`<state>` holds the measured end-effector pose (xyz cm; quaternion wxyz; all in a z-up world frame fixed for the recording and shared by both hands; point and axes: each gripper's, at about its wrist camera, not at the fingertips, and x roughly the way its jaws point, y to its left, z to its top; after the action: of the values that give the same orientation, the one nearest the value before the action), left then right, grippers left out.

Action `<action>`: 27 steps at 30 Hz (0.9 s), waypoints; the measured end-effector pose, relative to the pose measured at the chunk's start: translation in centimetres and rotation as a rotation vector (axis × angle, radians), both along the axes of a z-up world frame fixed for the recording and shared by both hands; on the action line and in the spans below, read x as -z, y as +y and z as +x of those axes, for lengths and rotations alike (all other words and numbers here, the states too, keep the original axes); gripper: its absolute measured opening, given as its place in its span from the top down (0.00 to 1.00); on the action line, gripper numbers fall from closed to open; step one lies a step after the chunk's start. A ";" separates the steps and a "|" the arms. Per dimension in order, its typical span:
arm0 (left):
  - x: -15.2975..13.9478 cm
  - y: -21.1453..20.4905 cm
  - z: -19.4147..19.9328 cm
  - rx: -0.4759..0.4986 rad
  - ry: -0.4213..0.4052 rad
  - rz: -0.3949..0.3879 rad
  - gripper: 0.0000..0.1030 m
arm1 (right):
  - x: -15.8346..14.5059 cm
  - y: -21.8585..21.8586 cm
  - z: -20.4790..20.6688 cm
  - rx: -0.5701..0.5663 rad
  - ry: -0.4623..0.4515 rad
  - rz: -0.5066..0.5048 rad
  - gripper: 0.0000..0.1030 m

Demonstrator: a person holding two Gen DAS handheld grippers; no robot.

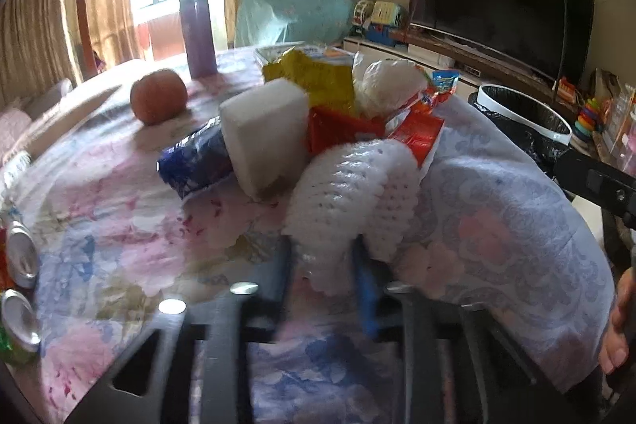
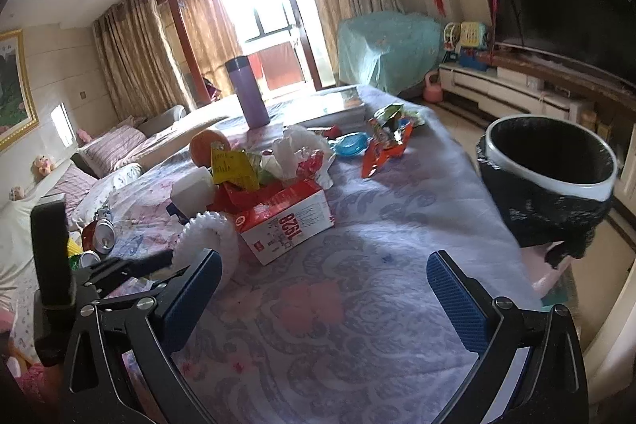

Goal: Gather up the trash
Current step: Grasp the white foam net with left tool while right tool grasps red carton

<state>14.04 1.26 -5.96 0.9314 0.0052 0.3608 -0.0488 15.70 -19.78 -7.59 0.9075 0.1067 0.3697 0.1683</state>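
My left gripper (image 1: 324,265) is shut on a white foam fruit net (image 1: 353,185), low over the flowered tablecloth; the net also shows in the right wrist view (image 2: 206,237). Behind it lies a trash pile: a white foam block (image 1: 264,134), a blue wrapper (image 1: 194,157), a red-and-white carton (image 2: 286,221), a yellow bag (image 1: 314,78) and a white plastic bag (image 1: 385,82). My right gripper (image 2: 324,289) is open and empty above the cloth. A black-lined trash bin (image 2: 548,165) stands off the table's right edge.
An orange (image 1: 159,96) and a purple flask (image 2: 248,92) stand further back. Crushed cans (image 2: 101,235) lie at the left edge. More wrappers (image 2: 383,142) lie at the far right. A TV (image 1: 501,6) stands by the wall.
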 end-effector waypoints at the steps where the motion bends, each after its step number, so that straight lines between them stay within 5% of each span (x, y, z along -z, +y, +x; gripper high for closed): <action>1: -0.1 0.5 -0.1 -0.007 -0.003 -0.015 0.78 | 0.1 0.5 0.3 -0.007 0.006 0.000 0.00; 17: -0.9 5.6 -1.4 -0.079 -0.025 -0.100 0.80 | 3.1 9.5 6.0 -0.029 0.124 -0.173 0.06; 19: -1.1 5.4 -1.2 -0.072 -0.026 -0.109 0.80 | 3.5 9.6 6.7 -0.019 0.141 -0.194 0.15; 21: -1.3 5.1 -0.9 -0.060 -0.029 -0.108 0.80 | 3.8 9.1 6.9 -0.014 0.161 -0.187 0.41; 23: -1.4 4.8 -0.7 -0.047 -0.034 -0.102 0.80 | 3.7 7.7 6.6 -0.008 0.172 -0.164 0.55; 27: -1.5 4.0 -0.3 -0.013 -0.034 -0.113 0.80 | 2.9 4.7 5.1 0.000 0.173 -0.147 0.66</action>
<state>13.77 5.28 -4.49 0.9364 -0.0488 0.3417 -0.0629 20.80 -15.10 -10.46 0.8777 0.0539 0.4578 0.1308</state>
